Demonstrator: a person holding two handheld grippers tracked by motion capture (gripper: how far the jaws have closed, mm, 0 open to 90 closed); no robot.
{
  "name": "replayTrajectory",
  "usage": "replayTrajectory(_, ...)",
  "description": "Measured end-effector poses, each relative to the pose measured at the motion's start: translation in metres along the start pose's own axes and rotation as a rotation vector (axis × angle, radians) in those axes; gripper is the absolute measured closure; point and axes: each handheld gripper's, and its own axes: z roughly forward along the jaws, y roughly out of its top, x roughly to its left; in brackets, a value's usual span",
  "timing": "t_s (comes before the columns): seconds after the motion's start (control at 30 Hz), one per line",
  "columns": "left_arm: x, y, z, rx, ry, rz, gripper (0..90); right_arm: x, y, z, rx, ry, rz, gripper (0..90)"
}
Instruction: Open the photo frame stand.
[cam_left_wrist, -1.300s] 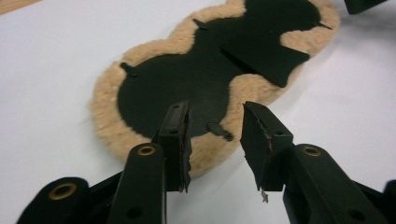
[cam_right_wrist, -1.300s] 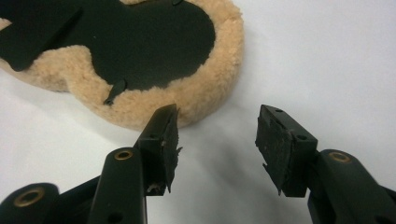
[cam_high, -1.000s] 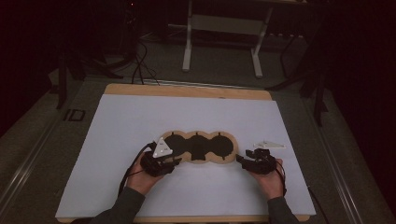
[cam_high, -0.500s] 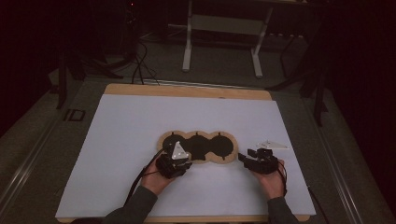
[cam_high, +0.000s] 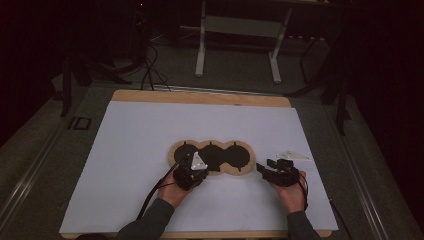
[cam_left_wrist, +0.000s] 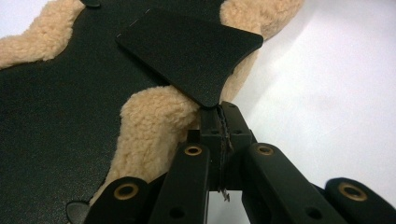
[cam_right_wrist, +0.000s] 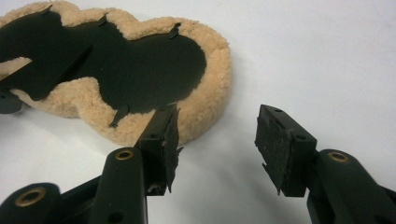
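Observation:
A tan fleece pad (cam_high: 235, 171) with three round lobes and a black inner face lies flat on the white sheet (cam_high: 135, 150). My left gripper (cam_high: 199, 168) is at its near edge, between the left and middle lobes. In the left gripper view the jaws have just been closing and the gripper (cam_left_wrist: 218, 116) is now shut on the corner of a thin black flap (cam_left_wrist: 191, 51) that lifts off the fleece (cam_left_wrist: 149, 121). My right gripper (cam_high: 261, 168) rests by the pad's right end. Its jaws stand open (cam_right_wrist: 217, 135) with nothing between them, beside the fleece rim (cam_right_wrist: 210, 93).
The white sheet covers a wooden table (cam_high: 200, 97), with its near edge just behind both forearms. A metal stand (cam_high: 240, 30) and cables (cam_high: 147, 70) are on the dark floor beyond the far edge. Bare sheet lies left of and beyond the pad.
My left gripper has moved right along the pad's near edge and a little down, now at the notch beside the middle lobe. The right gripper has stayed put.

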Motion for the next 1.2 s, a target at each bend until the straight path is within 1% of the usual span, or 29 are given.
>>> replayTrajectory(0.23, -0.001, 0.0, 0.0, -0.008, 0.002, -0.008, 90.0, 0.001, 0.0, 0.001, 0.009, 0.001, -0.01, 48.6)
replayTrajectory(0.37, -0.001, 0.001, -0.002, -0.019, 0.0, -0.017, 90.0, 0.001, 0.0, 0.001, 0.011, 0.002, -0.01, 48.6)
replayTrajectory(0.53, 0.0, 0.003, -0.005, -0.037, 0.0, -0.025, 89.9, 0.002, 0.0, 0.002, 0.018, 0.006, -0.021, 49.1)
replayTrajectory(0.63, 0.001, 0.004, -0.006, -0.049, -0.001, -0.032, 90.0, 0.003, 0.0, 0.003, 0.02, 0.006, -0.022, 49.1)
replayTrajectory(0.67, 0.001, 0.005, -0.008, -0.06, -0.001, -0.038, 89.9, 0.003, 0.0, 0.003, 0.021, 0.006, -0.022, 49.1)
replayTrajectory(0.77, 0.002, 0.007, -0.01, -0.071, 0.007, -0.04, 89.9, 0.003, 0.0, 0.003, 0.023, 0.007, -0.025, 49.1)
replayTrajectory(1.0, 0.007, 0.016, -0.017, -0.114, 0.009, -0.062, 89.9, 0.003, 0.0, 0.003, 0.024, 0.008, -0.025, 49.2)
replayTrajectory(1.03, 0.008, 0.017, -0.018, -0.115, 0.009, -0.066, 89.9, 0.003, 0.0, 0.003, 0.024, 0.008, -0.025, 49.3)
replayTrajectory(1.2, 0.008, 0.018, -0.018, -0.11, 0.008, -0.062, 89.8, 0.003, -0.001, 0.003, 0.025, 0.01, -0.027, 49.3)
